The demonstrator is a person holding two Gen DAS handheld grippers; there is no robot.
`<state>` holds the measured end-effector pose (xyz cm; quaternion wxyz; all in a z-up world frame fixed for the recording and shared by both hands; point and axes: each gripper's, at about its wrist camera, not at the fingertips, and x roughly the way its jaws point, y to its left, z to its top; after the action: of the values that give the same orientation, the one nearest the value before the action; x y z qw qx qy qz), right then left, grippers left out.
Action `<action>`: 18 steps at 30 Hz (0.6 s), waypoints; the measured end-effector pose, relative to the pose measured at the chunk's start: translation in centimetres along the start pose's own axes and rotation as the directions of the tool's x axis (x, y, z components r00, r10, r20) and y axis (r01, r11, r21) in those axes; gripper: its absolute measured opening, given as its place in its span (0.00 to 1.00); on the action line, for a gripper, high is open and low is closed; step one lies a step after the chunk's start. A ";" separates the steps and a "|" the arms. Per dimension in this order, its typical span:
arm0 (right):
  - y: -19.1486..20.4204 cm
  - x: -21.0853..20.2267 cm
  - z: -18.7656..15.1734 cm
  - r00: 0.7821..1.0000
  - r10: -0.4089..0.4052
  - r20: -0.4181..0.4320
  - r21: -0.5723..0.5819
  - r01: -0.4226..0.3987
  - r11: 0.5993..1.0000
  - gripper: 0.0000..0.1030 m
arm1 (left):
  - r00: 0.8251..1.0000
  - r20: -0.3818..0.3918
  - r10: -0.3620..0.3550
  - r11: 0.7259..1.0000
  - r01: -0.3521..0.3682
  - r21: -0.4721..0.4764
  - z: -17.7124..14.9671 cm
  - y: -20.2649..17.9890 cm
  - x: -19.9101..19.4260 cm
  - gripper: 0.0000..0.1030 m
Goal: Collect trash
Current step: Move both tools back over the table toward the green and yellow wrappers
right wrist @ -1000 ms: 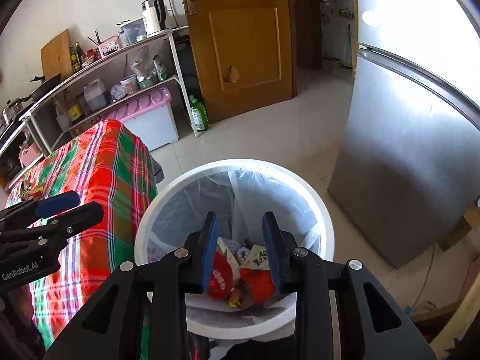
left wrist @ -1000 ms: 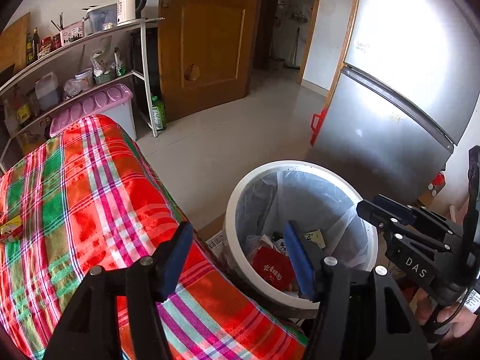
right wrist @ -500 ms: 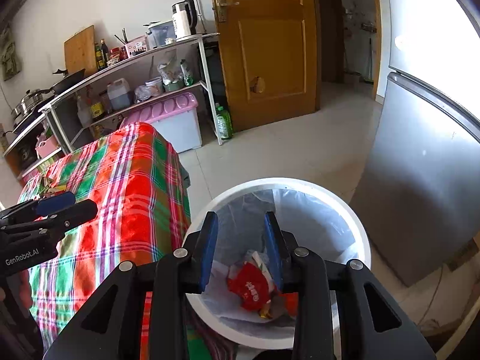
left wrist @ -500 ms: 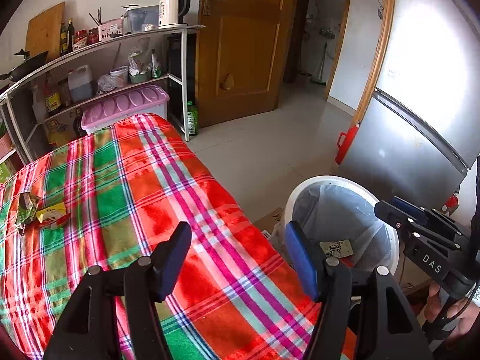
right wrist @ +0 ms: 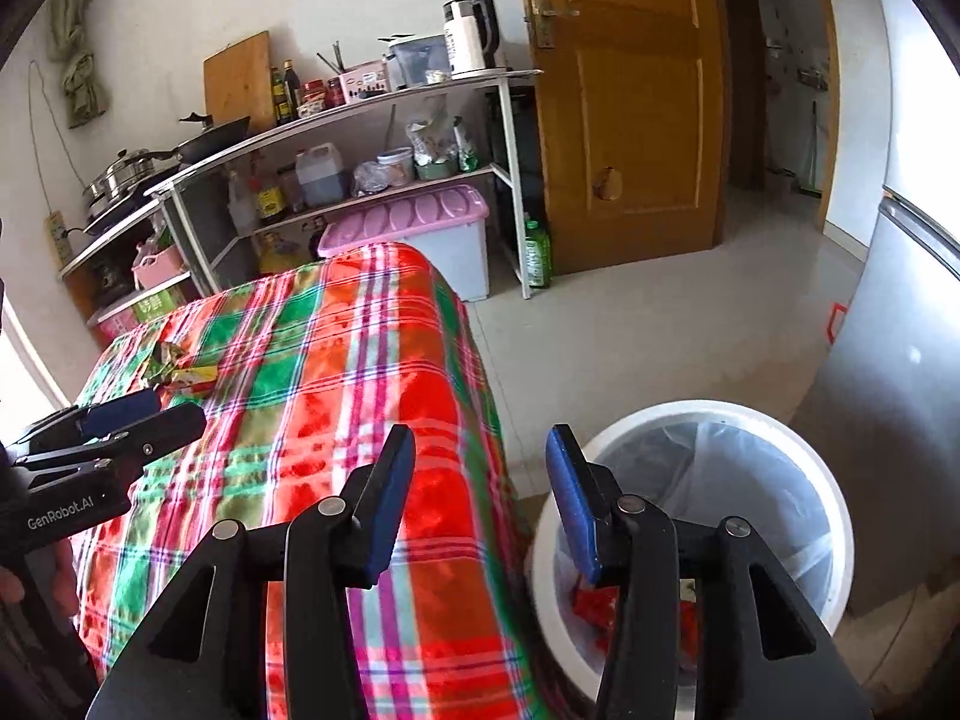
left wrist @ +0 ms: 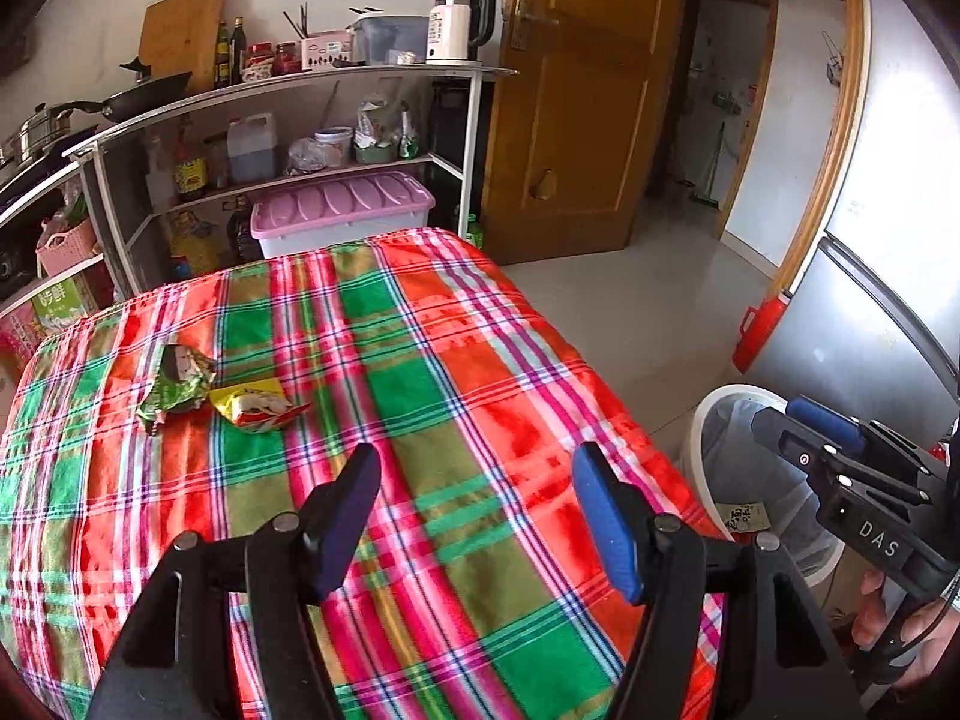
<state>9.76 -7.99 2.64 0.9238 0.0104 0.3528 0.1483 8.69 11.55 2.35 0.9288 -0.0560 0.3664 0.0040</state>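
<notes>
On the far left part of the checked tablecloth [left wrist: 456, 396] lie two pieces of trash, touching or nearly touching: a crumpled green wrapper [left wrist: 174, 387] and, just to its right, a yellow-and-red wrapper [left wrist: 258, 405]. Both lie ahead of and to the left of the left gripper [left wrist: 474, 498], whose jaws stand open with nothing between them. The yellow-and-red wrapper's long axis runs roughly across the left wrist view, so the jaws would probably need to straddle its short side. The left gripper is judged the nearer one; only bare cloth lies between it and the wrappers, with no obstacle.

The right gripper [right wrist: 474, 480] hangs at the table's right edge beside the white bin [right wrist: 840, 516]. Its jaws have just been opening and hold nothing. The lined bin already contains red packaging. Beyond the table stand a shelf unit [left wrist: 288, 96], a pink-lidded box [left wrist: 342, 207] and a wooden door [left wrist: 576, 120]; a fridge [left wrist: 888, 300] stands behind the bin.
</notes>
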 end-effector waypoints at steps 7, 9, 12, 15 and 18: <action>5.1 1.8 0.9 0.999 0.044 -0.011 -0.076 -0.045 0.996 0.45 | 0.998 0.007 0.062 0.996 -0.062 -0.058 -0.3 4.8 -0.6 0.66; 6.4 2.4 1.3 0.998 0.054 -0.015 -0.095 -0.055 0.994 0.45 | 0.997 0.007 0.072 0.994 -0.071 -0.078 -0.3 6.2 -0.8 0.66; 8.4 3.3 1.7 0.997 0.070 -0.024 -0.123 -0.072 0.990 0.45 | 0.995 0.015 0.099 0.990 -0.097 -0.101 -0.2 8.3 -1.1 0.67; 10.5 4.1 2.2 0.995 0.098 -0.033 -0.151 -0.102 0.983 0.45 | 0.992 0.024 0.126 0.986 -0.123 -0.117 0.0 10.6 -1.3 0.69; 12.9 5.1 2.7 0.990 0.131 -0.049 -0.187 -0.138 0.973 0.46 | 0.988 0.014 0.154 0.977 -0.150 -0.148 0.3 13.3 -1.3 0.70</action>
<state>11.70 6.00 2.89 0.9019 -0.0563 0.3521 0.2437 7.29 24.80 2.12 0.9237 -0.0961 0.3564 0.1026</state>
